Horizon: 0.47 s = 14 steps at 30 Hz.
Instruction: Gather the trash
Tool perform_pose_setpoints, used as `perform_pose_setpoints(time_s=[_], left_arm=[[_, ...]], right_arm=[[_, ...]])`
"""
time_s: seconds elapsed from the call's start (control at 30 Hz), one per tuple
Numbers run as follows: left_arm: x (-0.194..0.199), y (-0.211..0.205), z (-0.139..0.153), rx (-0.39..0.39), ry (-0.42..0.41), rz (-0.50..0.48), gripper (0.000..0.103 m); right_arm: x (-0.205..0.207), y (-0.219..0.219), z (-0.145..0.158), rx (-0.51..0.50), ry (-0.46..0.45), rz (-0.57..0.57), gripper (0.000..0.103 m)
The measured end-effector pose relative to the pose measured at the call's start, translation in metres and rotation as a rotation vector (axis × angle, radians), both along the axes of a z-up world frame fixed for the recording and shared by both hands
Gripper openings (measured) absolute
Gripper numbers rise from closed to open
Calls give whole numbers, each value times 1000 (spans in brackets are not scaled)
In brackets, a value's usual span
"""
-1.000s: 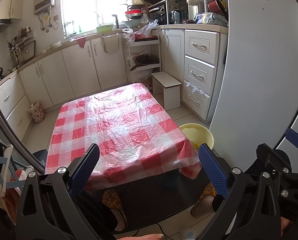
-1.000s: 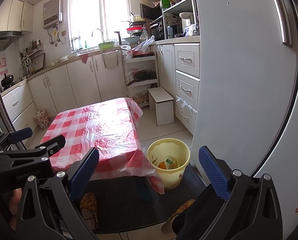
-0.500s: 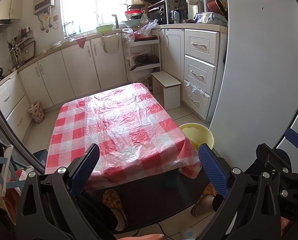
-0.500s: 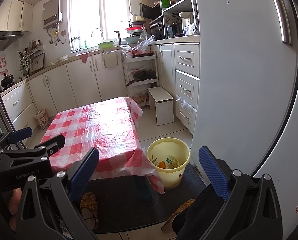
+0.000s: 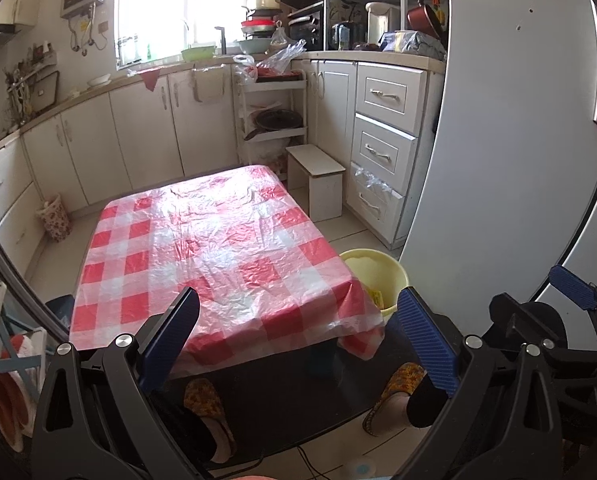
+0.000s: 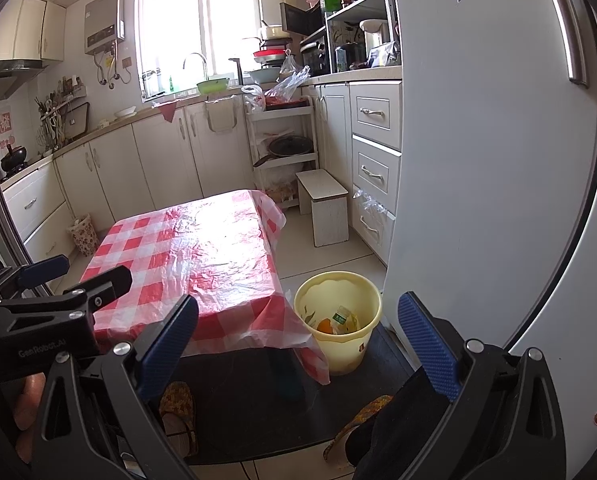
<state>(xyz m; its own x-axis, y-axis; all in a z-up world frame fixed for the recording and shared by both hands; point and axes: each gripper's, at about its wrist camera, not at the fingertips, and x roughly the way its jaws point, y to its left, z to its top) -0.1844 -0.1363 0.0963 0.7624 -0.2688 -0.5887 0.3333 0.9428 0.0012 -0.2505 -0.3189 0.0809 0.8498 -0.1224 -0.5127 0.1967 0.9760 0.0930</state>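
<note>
A yellow trash bucket (image 6: 336,328) stands on the floor at the right front corner of a low table with a red-and-white checked plastic cloth (image 6: 202,256). Trash lies inside the bucket: an orange piece and a small carton. In the left wrist view only the bucket's rim (image 5: 374,268) shows behind the table corner (image 5: 226,256). No trash shows on the tabletop. My left gripper (image 5: 298,336) is open and empty, held above the table's near edge. My right gripper (image 6: 298,340) is open and empty, held above the bucket's near side.
A white fridge (image 6: 478,160) stands close on the right. A small white stool (image 6: 326,208) stands behind the bucket by the drawers. A dark floor mat (image 6: 258,408) and the person's slippered feet (image 5: 394,400) are under the table's near edge. Cabinets line the back wall.
</note>
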Motion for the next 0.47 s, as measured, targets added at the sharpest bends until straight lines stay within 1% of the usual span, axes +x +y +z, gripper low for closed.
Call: perform_pose_setpoints(time_s=[0.1, 0.2, 0.3, 0.47], left_arm=[[2, 5, 3, -2, -14, 6, 95], [7, 5, 4, 29, -13, 17, 95], [13, 8, 2, 27, 8, 34, 95], [15, 10, 2, 33, 5, 50, 95]], right_arm=[[4, 3, 2, -21, -4, 0, 96], [4, 3, 7, -27, -14, -8, 96], [5, 2, 9, -31, -18, -11, 96], [6, 4, 11, -40, -19, -9, 96]])
